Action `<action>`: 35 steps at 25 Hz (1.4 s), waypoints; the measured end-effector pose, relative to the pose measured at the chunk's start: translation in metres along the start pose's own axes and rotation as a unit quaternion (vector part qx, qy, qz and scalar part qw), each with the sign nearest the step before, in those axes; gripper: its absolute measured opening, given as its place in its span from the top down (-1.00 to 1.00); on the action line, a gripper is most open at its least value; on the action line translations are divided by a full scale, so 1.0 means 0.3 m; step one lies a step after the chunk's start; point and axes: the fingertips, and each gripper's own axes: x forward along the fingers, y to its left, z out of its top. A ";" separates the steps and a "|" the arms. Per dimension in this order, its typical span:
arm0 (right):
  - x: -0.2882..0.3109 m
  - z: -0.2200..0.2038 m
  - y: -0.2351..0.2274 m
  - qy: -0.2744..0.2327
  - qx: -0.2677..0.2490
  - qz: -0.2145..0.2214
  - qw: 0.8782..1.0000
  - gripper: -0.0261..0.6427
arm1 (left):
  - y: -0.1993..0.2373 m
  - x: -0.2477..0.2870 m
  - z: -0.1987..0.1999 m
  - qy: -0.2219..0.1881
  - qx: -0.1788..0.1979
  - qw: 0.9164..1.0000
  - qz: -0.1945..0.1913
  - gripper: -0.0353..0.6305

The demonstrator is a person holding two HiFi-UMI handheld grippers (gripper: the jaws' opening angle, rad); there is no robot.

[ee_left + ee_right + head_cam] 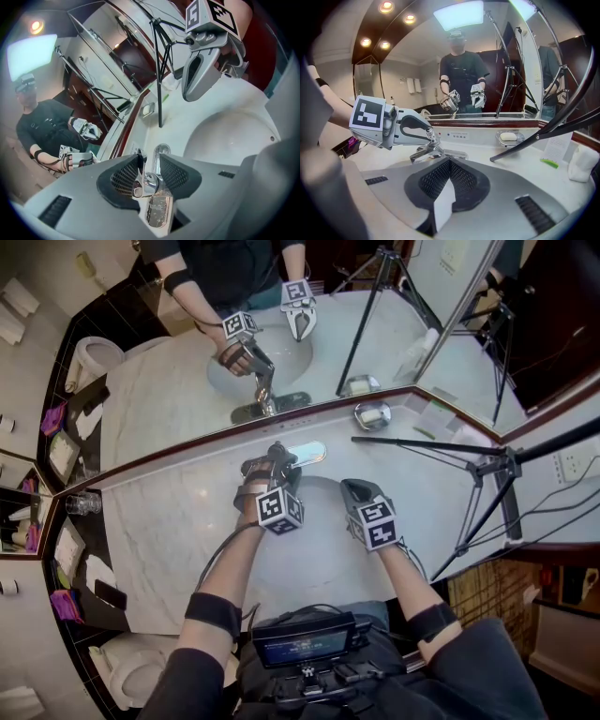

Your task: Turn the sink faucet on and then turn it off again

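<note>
Head view: the faucet (281,457) sits at the back rim of the basin (314,549), just in front of the mirror (187,390). The left gripper (272,463) is on it. The right gripper (354,489) hangs over the basin, just beside the left and apart from the faucet. A tripod (478,470) stands on the counter to the right, well apart.

Left gripper view: the jaws are clamped on the chrome lever (146,180), one mesh pad on each flank. We judge the lever rigid, smooth and slick, and fixed at its base so it only pivots. The best hold is across the sides near the free end, squeezed firmly so the pads don't skate off. We can't make out any water. The way over the basin is open, but the right gripper is close ahead.

Right gripper view: the jaws are together with nothing between them. The lever is ahead, held by the left gripper. We judge there is little room behind, with the mirror ledge just past the faucet. A soap dish (508,137) and a tripod leg (543,133) lie to the right, clear of the lever's swing. The lever is free to lift upward.
</note>
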 end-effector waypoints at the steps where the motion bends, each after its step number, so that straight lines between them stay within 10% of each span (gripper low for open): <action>1: 0.002 -0.002 0.005 0.001 0.000 0.001 1.000 0.87 | -0.001 0.000 0.002 0.000 0.001 1.000 0.003 0.47; 35: 0.006 0.030 0.027 -0.001 0.003 0.004 1.000 0.87 | -0.102 0.009 0.029 0.020 0.060 0.998 -0.007 0.64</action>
